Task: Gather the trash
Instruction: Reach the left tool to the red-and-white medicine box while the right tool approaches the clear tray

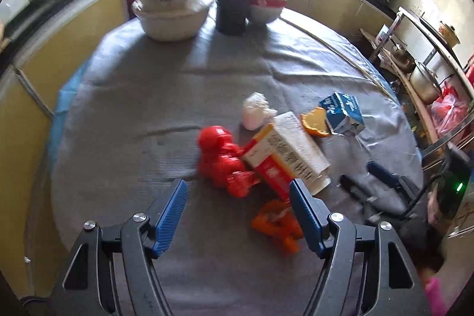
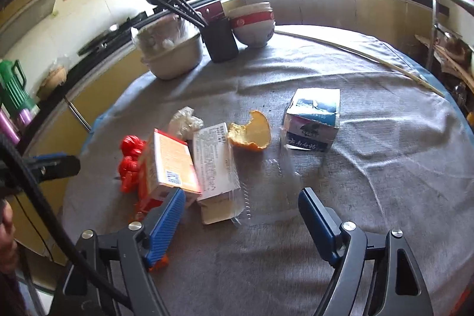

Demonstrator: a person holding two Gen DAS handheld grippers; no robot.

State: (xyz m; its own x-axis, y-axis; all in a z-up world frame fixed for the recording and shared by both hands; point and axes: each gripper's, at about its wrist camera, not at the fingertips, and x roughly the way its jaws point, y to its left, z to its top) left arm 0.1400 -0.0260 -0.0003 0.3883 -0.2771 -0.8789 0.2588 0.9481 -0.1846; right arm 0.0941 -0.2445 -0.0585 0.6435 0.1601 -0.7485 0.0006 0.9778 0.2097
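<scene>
Trash lies on a round table with a grey cloth [image 1: 148,96]. There is a red toy figure [image 1: 220,159], an orange toy [image 1: 277,224], a red-and-white carton [image 1: 284,156], a crumpled white tissue [image 1: 254,110], an orange peel [image 1: 315,122] and a blue-and-white milk carton [image 1: 342,113]. My left gripper [image 1: 238,190] is open just in front of the red toy. My right gripper [image 2: 241,199] is open near the carton [image 2: 171,165], a white box [image 2: 214,156], the peel [image 2: 251,132] and the milk carton [image 2: 311,120]. A clear plastic wrapper [image 2: 275,191] lies between its fingers.
At the table's far side stand stacked beige basins [image 1: 171,8], a black chopstick holder [image 1: 231,11] and red-and-white bowls [image 1: 265,2]. Yellow kitchen cabinets [image 1: 74,28] run behind. A metal shelf with pots [image 1: 420,70] stands at the right. The right gripper shows in the left wrist view [image 1: 373,179].
</scene>
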